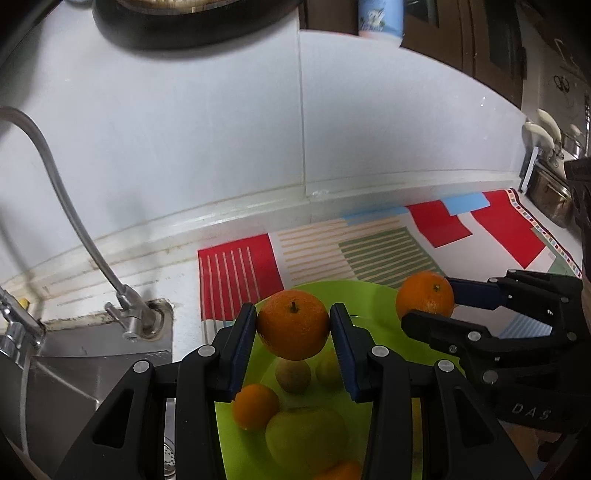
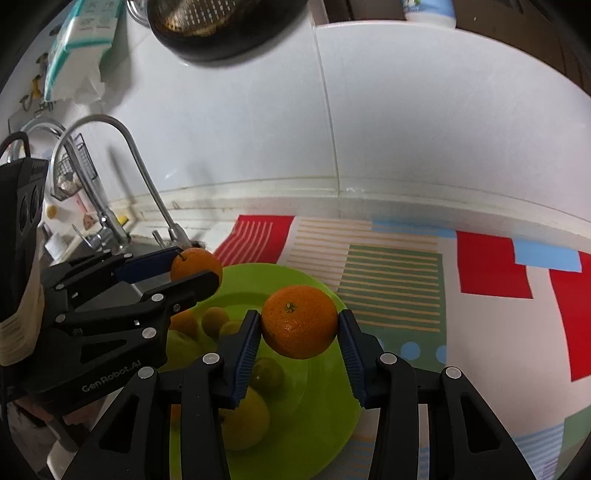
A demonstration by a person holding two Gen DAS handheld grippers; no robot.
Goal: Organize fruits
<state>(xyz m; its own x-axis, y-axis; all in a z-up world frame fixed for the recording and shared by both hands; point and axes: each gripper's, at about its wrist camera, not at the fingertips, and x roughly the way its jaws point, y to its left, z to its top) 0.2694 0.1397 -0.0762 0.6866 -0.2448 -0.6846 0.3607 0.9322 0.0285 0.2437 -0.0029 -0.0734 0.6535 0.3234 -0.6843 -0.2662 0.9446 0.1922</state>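
My left gripper (image 1: 293, 325) is shut on an orange with a stem (image 1: 293, 325) and holds it above a lime-green plate (image 1: 236, 435). My right gripper (image 2: 299, 326) is shut on a second orange (image 2: 299, 321) above the same plate (image 2: 325, 424). Each gripper shows in the other's view: the right one (image 1: 428, 301) with its orange (image 1: 424, 297) at the plate's right side, the left one (image 2: 192, 267) with its orange (image 2: 195, 264) at the plate's left. On the plate lie a small orange (image 1: 255, 406), a yellow-green apple (image 1: 306, 435) and several other small fruits.
The plate rests on a mat (image 1: 369, 251) with red, green and blue patterns on a white counter. A sink (image 1: 66, 373) with a curved tap (image 1: 129, 317) lies to the left. A white tiled wall (image 1: 221, 129) stands behind. A dark pan (image 2: 221, 29) hangs above.
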